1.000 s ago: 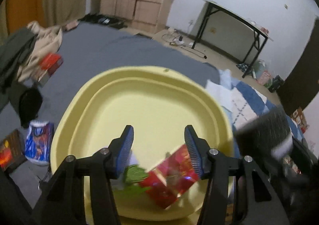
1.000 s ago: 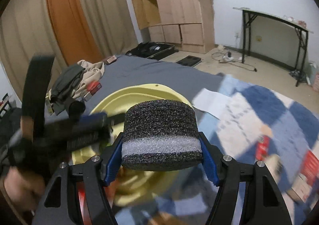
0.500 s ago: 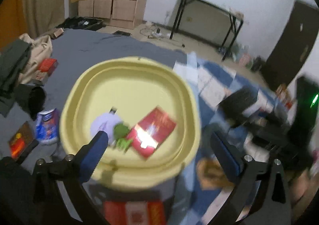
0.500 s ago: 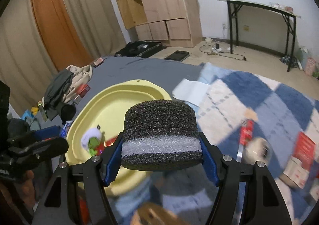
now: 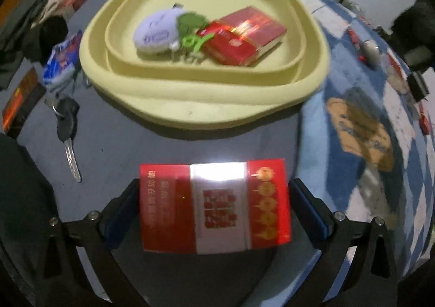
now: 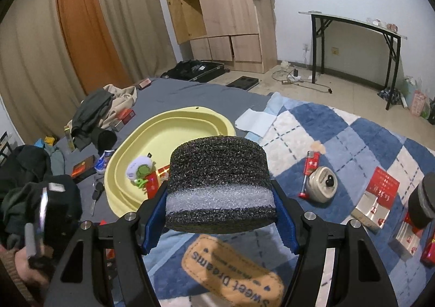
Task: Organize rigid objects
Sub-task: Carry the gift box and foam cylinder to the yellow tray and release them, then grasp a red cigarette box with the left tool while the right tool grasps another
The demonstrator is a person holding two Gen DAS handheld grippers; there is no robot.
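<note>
Tray lies on the grey bed, with a red box and a plush toy inside. Left tool is spread wide around a red pack, not touching it. Right tool pinches a foam block.

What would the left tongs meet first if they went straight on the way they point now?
Most likely the red box lying on the grey cover in front of the yellow tray. The open left tongs frame it on both sides without touching; how far below it lies is unclear.
</note>
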